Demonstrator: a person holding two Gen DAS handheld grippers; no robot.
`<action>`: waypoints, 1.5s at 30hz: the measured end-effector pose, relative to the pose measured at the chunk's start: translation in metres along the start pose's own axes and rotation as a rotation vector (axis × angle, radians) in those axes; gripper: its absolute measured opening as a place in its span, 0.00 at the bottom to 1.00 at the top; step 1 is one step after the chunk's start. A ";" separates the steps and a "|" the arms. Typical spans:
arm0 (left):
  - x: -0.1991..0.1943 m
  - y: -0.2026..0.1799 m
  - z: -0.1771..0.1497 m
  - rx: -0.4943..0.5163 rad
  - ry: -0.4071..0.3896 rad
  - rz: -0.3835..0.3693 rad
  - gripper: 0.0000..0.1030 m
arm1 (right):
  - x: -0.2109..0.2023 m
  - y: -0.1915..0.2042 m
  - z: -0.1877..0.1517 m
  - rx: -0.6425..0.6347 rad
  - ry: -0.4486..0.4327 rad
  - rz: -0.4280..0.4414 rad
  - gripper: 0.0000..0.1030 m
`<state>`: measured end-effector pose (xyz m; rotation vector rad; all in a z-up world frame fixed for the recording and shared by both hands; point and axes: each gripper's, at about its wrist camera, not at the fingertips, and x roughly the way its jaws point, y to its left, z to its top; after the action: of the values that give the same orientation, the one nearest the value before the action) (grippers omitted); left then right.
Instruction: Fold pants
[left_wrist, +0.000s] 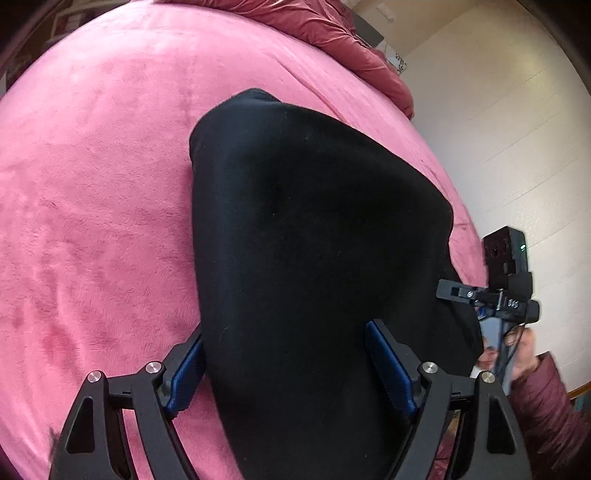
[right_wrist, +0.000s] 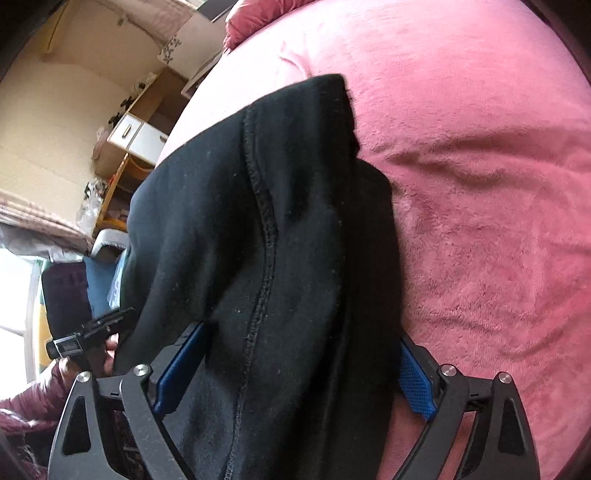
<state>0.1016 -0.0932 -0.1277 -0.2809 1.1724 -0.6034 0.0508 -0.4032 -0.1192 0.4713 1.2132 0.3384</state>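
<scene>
Stitched seam (right_wrist: 264, 229) only rightward.

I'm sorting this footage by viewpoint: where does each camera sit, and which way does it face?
Left wrist view: on the left gripper, facing steeply down along its fingers at the black pants on the pink blanket; the right gripper, a hand and a sleeve show at right.
Right wrist view: on the right gripper, facing down at the pants; the left gripper shows at left.
Shared: pants, blanket, each other's gripper.
</scene>
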 end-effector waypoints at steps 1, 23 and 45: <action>-0.005 -0.002 -0.001 0.016 -0.014 0.019 0.81 | -0.005 0.000 -0.002 -0.009 -0.008 -0.030 0.92; -0.020 -0.015 0.005 0.079 -0.075 -0.041 0.41 | 0.005 0.023 -0.012 -0.060 -0.013 0.017 0.53; -0.129 0.012 -0.023 0.128 -0.286 0.233 0.40 | 0.060 0.145 0.009 -0.213 -0.015 0.140 0.49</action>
<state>0.0514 -0.0070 -0.0424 -0.1144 0.8710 -0.4157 0.0782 -0.2513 -0.0904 0.3737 1.1172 0.5768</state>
